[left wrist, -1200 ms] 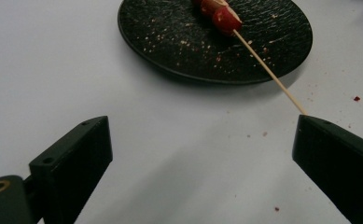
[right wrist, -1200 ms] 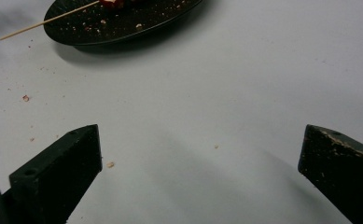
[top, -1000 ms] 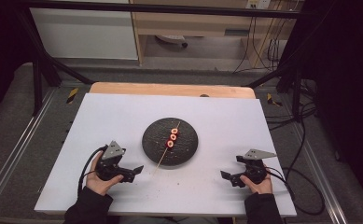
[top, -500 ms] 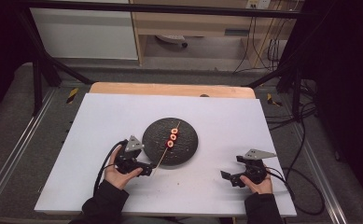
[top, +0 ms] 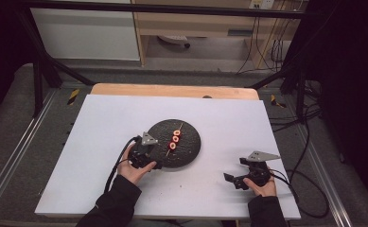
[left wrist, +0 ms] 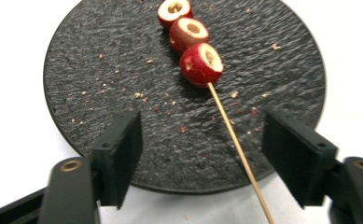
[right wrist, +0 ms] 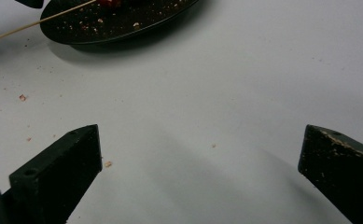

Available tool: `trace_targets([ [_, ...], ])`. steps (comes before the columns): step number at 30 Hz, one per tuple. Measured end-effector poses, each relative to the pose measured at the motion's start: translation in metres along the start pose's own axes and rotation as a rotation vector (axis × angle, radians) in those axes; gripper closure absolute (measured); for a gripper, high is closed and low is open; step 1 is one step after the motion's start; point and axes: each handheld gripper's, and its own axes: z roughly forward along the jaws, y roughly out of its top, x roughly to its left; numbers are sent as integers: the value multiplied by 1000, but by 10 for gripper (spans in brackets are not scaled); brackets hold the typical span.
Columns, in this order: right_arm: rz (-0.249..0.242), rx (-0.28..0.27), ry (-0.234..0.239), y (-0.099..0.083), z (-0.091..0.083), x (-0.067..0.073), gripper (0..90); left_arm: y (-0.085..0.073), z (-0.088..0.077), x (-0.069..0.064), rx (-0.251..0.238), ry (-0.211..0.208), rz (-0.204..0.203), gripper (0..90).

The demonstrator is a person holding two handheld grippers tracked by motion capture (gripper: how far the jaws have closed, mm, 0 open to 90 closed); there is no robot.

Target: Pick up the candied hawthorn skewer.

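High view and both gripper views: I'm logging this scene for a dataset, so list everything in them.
Plate: one, black, mid-table.
Skewer: one, pale wood, on the plate, bare end over its near rim.
Fruit pieces: three, red, threaded on the skewer.
Crumbs: many, on the plate.
Table: one, white top.
Left gripper: black, jaws have just been closing around the skewer, not touching it.
Right gripper: black, open over bare table.

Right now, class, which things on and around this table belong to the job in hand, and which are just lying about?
In the job:
- skewer, between the open jaws of the left hand-held gripper, which have just been closing
- three red fruit pieces threaded on it
- black plate under them

Lying about:
- crumbs on the white table
- right hand-held gripper, open, off to the side
- cables by the table
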Motion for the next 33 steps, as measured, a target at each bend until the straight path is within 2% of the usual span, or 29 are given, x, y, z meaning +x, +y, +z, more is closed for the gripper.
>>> trace_targets([
  [4, 1, -1, 0, 0, 0, 0, 7, 4, 7, -1, 33, -3, -3, 371],
  [10, 0, 3, -1, 0, 0, 0, 7, 11, 17, -7, 107, -3, 7, 510],
  [13, 1, 3, 1, 0, 0, 0, 7, 12, 19, -9, 113, 0, 1, 580],
  [19, -2, 1, 0, 0, 0, -1, 6, 19, 22, -14, 146, 24, 18, 691],
  [26, 1, 4, 4, 0, 0, 0, 7, 22, 28, -21, 178, 56, 28, 784],
  [32, 1, 1, 4, 0, 0, 0, 7, 21, 29, -23, 183, 107, 10, 850],
  [33, 1, 1, 3, 0, 0, 0, 7, 21, 28, -22, 179, 111, -5, 868],
])
